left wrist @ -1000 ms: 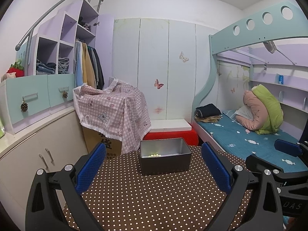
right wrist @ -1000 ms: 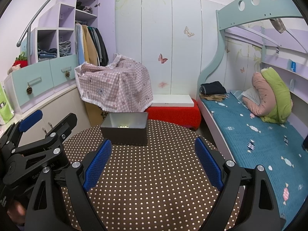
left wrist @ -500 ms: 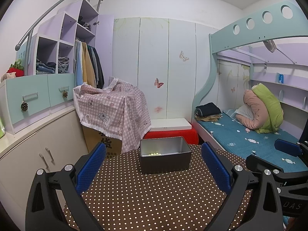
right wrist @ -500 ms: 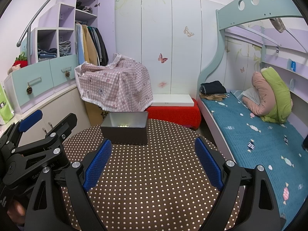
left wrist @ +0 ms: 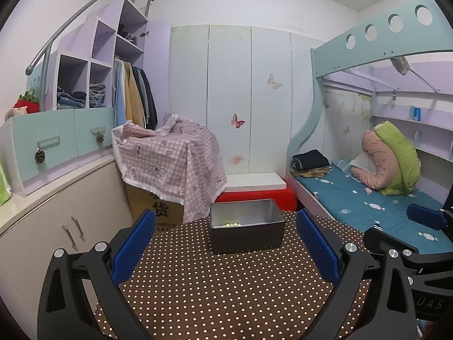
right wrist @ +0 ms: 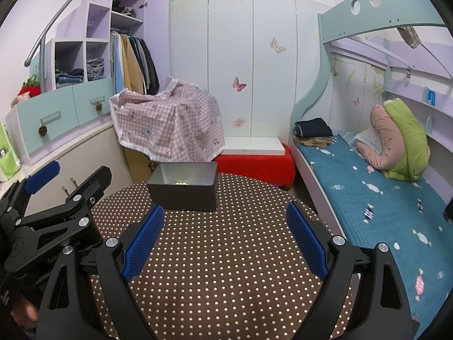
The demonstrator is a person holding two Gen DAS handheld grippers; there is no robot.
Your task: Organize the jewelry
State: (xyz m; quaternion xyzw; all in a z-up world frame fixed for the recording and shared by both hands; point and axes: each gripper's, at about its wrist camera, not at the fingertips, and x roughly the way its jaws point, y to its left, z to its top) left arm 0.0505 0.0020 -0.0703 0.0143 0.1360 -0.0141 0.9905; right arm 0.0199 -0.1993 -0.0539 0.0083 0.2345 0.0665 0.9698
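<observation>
The bench (left wrist: pixel 226 297), dotted brown, carried a grey box (left wrist: pixel 246 231) at its far edge, pale beads (left wrist: pixel 230 223) inside. Both the left hand-held gripper (left wrist: pixel 226 250) and right hand-held gripper (right wrist: pixel 226 240) stood spread wide, holding and touching nothing. Only the right view showed the bed's (right wrist: pixel 382 198) near end.

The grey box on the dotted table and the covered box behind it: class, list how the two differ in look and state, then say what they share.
The grey box is open-topped, showing small pale beads inside; the covered box hides under a pink checked cloth. The grey box is plain dark grey; the covered box is brown cardboard with printed characters. The grey box stands on the dotted table; the covered box stands beyond the table's edge. Both are rectangular.
</observation>
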